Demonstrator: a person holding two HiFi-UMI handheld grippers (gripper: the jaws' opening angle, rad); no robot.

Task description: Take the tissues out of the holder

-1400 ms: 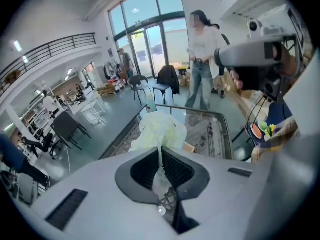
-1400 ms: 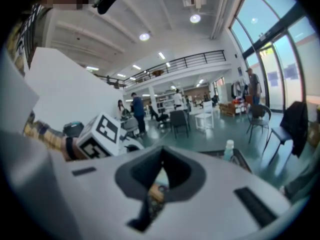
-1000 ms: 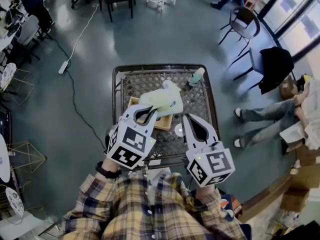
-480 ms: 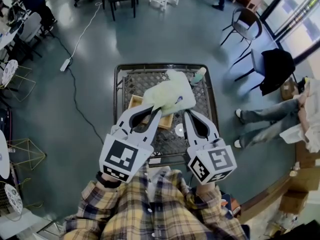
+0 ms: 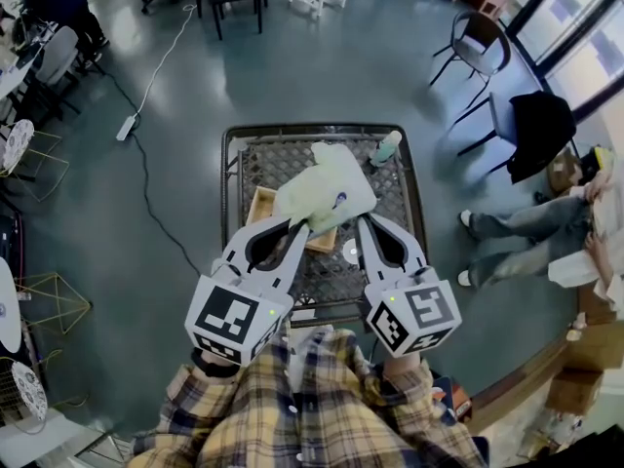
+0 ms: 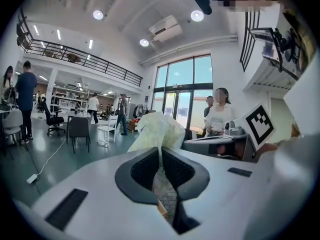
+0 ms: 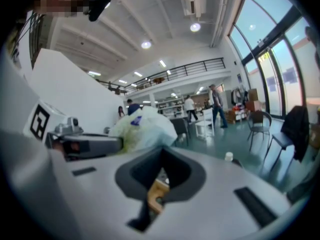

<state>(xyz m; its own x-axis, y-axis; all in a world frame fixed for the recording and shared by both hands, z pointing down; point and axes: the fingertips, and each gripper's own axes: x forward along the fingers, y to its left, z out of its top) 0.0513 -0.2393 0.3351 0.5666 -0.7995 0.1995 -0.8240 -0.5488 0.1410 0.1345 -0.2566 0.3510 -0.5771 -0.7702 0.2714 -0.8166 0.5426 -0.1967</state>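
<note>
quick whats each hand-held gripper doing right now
Left hand-held gripper: closed on the tissue pack.
Right hand-held gripper: closed, holding nothing.

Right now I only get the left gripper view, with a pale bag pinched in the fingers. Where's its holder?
Observer: Beneath it. The head view shows the pack held over the wooden holder on the table.
Operator: And the other gripper?
Observer: The right gripper sits just right of the holder, fingers together.
Operator: Anything else on the table?
Observer: A bottle at its far right corner.
</note>
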